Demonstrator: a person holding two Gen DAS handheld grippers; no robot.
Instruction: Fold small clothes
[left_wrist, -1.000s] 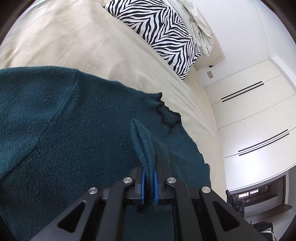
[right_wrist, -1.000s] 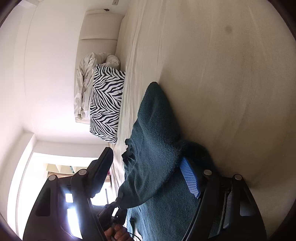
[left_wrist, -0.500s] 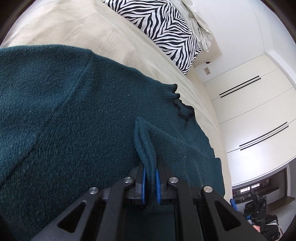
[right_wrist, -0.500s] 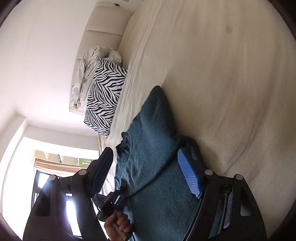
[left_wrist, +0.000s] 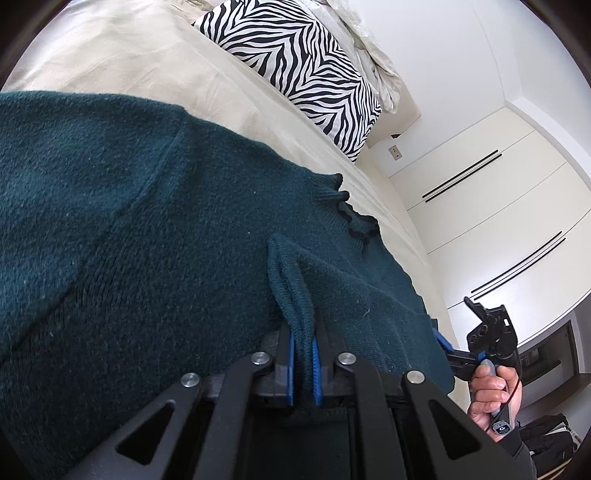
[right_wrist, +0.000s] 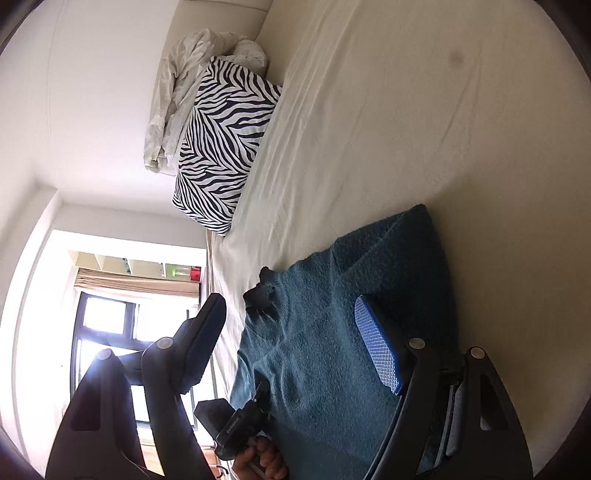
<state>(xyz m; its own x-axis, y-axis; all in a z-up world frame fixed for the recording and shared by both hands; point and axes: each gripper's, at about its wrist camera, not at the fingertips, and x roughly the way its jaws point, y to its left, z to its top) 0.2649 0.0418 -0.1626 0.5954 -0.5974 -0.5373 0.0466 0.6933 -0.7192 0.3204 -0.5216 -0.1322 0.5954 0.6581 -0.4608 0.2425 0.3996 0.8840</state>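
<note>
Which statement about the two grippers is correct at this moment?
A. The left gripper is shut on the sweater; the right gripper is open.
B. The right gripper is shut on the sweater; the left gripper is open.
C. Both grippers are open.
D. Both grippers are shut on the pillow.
A: the left gripper pinches a fold of the dark teal sweater between its blue pads, while the right gripper has its fingers spread wide with nothing between them.

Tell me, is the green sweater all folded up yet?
Not yet. The sweater lies mostly spread on the bed, its edge pinched in the left gripper.
</note>
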